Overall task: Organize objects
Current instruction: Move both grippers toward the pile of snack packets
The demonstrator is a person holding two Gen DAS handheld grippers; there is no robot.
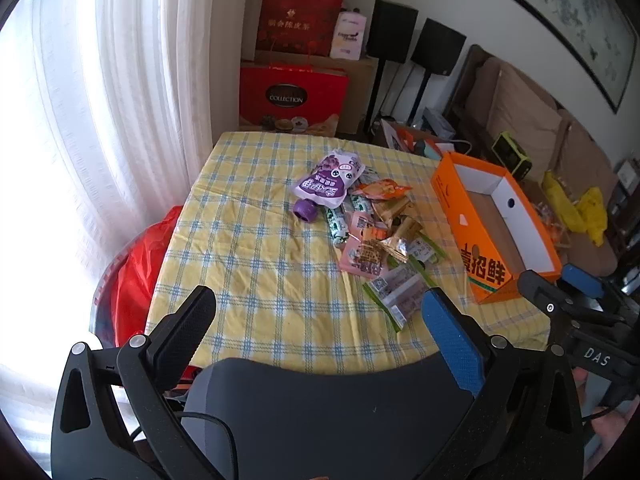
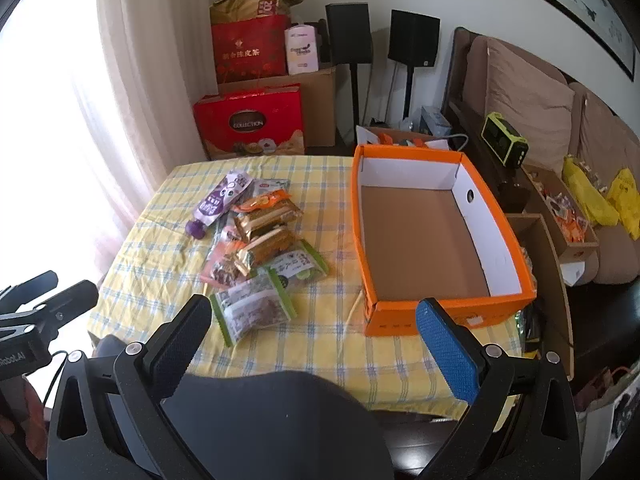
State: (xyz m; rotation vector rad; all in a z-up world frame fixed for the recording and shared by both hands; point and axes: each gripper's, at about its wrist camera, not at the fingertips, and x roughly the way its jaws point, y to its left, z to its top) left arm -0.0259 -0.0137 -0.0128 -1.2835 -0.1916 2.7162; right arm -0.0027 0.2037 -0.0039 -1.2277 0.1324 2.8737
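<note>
A pile of snack packets (image 1: 380, 236) lies on the yellow checked tablecloth (image 1: 248, 248); it also shows in the right wrist view (image 2: 260, 236). A purple spouted pouch (image 1: 328, 184) lies at its far end, also seen from the right (image 2: 218, 204). A green-edged packet (image 2: 252, 308) lies nearest. An empty orange box (image 2: 432, 240) stands right of the pile, also in the left wrist view (image 1: 492, 224). My left gripper (image 1: 320, 308) is open and empty above the near table edge. My right gripper (image 2: 316, 320) is open and empty, near the box's front wall.
A grey chair back (image 1: 332, 412) sits below both grippers. Red gift boxes (image 2: 252, 120) and speakers (image 2: 412, 40) stand beyond the table. A sofa (image 2: 528, 92) with yellow bags (image 2: 600, 196) is at right. A white curtain (image 1: 100, 120) hangs at left.
</note>
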